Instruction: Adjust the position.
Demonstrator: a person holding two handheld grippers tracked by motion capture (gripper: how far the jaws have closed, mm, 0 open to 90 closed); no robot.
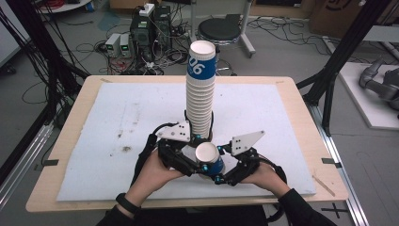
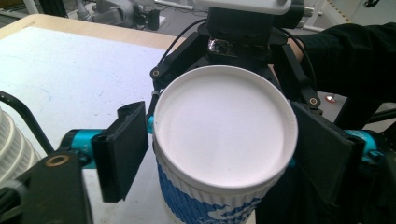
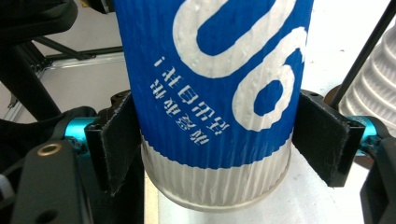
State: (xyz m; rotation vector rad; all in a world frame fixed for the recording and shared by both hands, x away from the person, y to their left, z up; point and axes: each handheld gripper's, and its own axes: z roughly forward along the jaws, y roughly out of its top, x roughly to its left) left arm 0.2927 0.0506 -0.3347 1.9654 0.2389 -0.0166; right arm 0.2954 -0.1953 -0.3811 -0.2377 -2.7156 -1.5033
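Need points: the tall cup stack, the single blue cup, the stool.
cup stack (image 1: 201, 101), high view, on the ribbed white middle of the stack.
blue cup (image 1: 210, 160), high view, on its upper side wall just under the rim.
stool (image 1: 219, 29), high view, on the black seat.

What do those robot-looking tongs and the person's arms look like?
Both are black linkage frames with turquoise joints, flat black pads and brass-coloured screws. The left tongs and right tongs each carry a pale grey three-cornered plate dotted with small holes, and black cables loop behind. The person wears black sleeves and a black wristband.
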